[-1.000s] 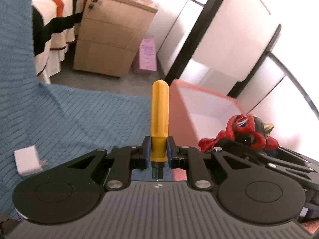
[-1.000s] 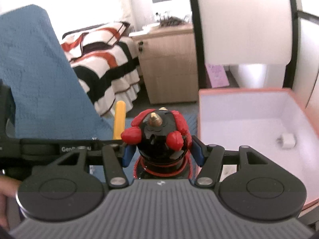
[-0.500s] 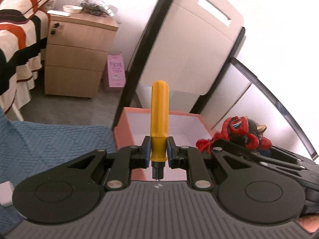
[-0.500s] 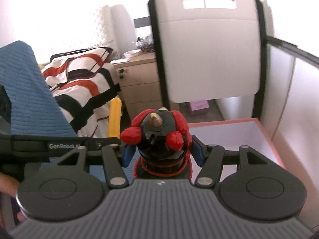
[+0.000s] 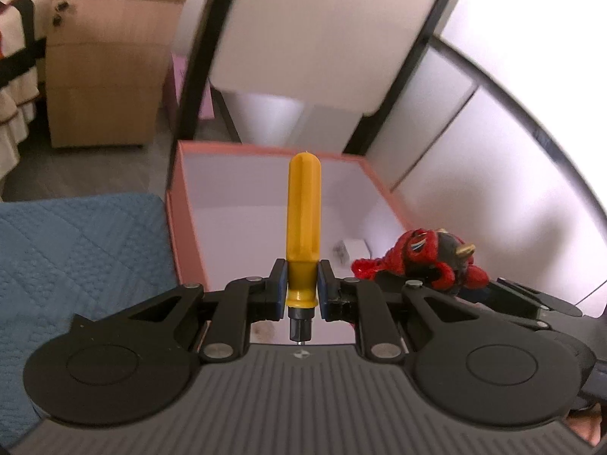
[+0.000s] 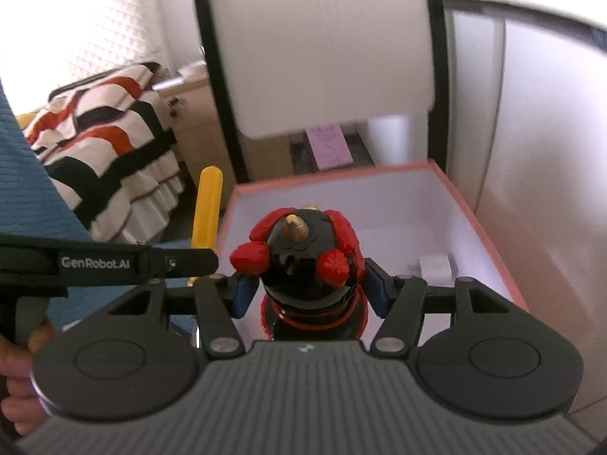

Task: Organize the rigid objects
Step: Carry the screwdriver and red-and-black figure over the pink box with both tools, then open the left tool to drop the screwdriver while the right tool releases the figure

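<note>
"Left wrist view first. Holding what?"

"Yellow-handled screwdriver (image 5: 303, 208), clamped near its collar in the left gripper (image 5: 301, 290), handle pointing away, dark shank end toward the lens. Same pinch as a second ago."

"Changed, then?"

"Backdrop only. A second ago, mostly blue quilted cover (image 5: 76, 246) behind the handle, with the orange box (image 5: 186, 227) off to the right. Now dead centre, white interior open directly behind the handle. Cover pushed to the left edge of the frame."

"And on the right wrist view?"

"Red-and-black horned figure (image 6: 303, 261), squeezed between the blue pads of the right gripper (image 6: 307, 292), jaws about half apart around its body. Grip unchanged too. Half a second ago, only a corner of the box at lower right; now rim (image 6: 474, 204) and floor spread out behind the figure, slightly right of centre."

"Anything inside already?"

"Small white charger (image 6: 436, 265) on the box floor, toward the right wall. Nothing else visible."

"Meaning for the task?"

"Carry phase probably nearly over. Both loads seemingly at the box mouth, side by side, the figure at the right edge of the left view (image 5: 428, 254). Neither yet down inside, judging by the walls below and beyond them. Next likely: lower, then release, clear of the charger and of each other."
</note>
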The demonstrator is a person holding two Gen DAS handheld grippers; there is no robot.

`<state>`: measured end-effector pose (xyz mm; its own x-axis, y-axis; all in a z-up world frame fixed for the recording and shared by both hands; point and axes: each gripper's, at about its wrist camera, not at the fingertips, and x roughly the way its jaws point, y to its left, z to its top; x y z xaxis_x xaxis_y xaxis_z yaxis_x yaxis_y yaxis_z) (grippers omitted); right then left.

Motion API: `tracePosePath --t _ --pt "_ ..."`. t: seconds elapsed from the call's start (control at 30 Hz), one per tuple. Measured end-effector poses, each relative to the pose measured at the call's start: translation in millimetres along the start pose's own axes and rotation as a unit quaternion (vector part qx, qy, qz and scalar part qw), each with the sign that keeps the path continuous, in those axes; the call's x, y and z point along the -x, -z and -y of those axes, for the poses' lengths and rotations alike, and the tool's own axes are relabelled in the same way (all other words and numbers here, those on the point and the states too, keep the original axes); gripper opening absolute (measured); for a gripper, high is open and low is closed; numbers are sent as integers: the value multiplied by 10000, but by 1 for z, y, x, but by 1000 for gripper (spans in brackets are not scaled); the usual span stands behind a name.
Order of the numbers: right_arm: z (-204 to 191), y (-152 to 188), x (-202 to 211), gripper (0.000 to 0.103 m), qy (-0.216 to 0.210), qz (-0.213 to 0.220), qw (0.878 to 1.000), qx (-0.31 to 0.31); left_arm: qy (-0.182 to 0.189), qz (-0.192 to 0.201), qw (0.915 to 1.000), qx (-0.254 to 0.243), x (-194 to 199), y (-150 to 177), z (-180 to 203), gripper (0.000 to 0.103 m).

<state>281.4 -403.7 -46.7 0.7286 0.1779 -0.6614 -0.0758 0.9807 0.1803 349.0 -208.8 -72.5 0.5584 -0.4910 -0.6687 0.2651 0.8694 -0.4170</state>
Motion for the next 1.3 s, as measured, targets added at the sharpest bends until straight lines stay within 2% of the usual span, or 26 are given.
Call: tracePosePath --t 0.27,0.57,0.93,0.97,1.0,1.07,1.3 --pt "22 33 -38 62 189 -577 9979 -211 185 -641 9977 91 -57 18 -2 20" --pt "41 53 -56 62 314 -903 9946 -394 120 -781 9969 64 -77 26 -4 20" --pt "48 56 -54 60 408 -1069 9921 -516 100 -471 9988 -114 -44 22 4 20" --pt "48 54 -52 62 407 -1050 9924 -501 97 -422 9990 -120 -38 21 5 20" --pt "46 52 -49 68 439 -1029 9925 -497 103 -382 9992 -114 -33 19 5 20" --pt "45 47 -41 68 507 -904 9932 -532 110 -273 9995 -110 -21 17 6 20" --pt "24 19 -2 68 308 -296 9981 -436 48 200 9997 -104 32 8 3 20"
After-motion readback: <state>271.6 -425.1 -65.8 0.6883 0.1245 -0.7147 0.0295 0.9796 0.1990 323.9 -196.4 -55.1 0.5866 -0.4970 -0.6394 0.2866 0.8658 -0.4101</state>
